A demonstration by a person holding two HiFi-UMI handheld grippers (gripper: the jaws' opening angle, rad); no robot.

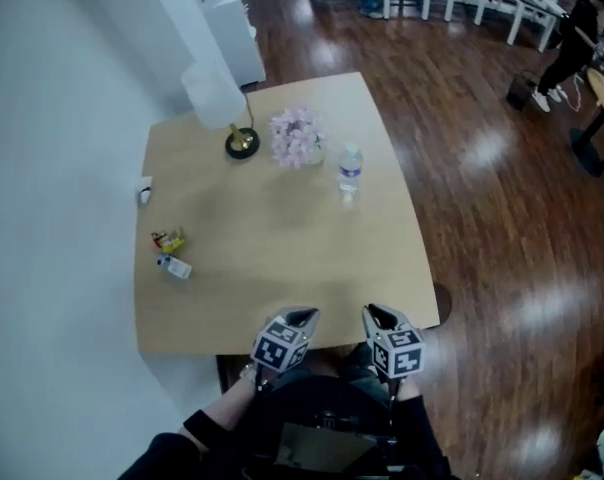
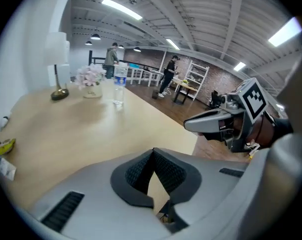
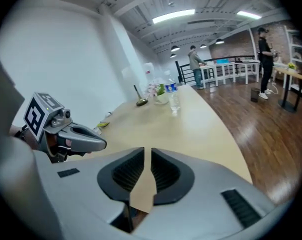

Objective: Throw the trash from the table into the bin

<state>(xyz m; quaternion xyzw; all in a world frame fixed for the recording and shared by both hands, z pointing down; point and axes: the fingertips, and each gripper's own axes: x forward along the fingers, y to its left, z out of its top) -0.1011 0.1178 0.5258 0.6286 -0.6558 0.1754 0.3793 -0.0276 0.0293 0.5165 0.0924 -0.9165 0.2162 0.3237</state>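
Note:
On the beige table (image 1: 282,258), near its left edge, lie a yellow and red wrapper (image 1: 170,240) and a white wrapper (image 1: 176,267). The left gripper view shows the yellow wrapper (image 2: 6,145) and the white wrapper (image 2: 6,169) at its left rim. Both grippers hover at the table's near edge, well apart from them. My left gripper (image 1: 302,315) (image 2: 151,153) is shut, its pad tips touching on nothing. Next to it, my right gripper (image 1: 375,313) (image 3: 147,151) shows a thin slit between its pads, with nothing in it. No bin is in view.
A lamp (image 1: 240,140), a vase of pink flowers (image 1: 297,136) and a water bottle (image 1: 350,168) stand at the table's far side. A small white object (image 1: 145,192) lies by the wall at the left. Dark wood floor lies to the right, and people stand far back.

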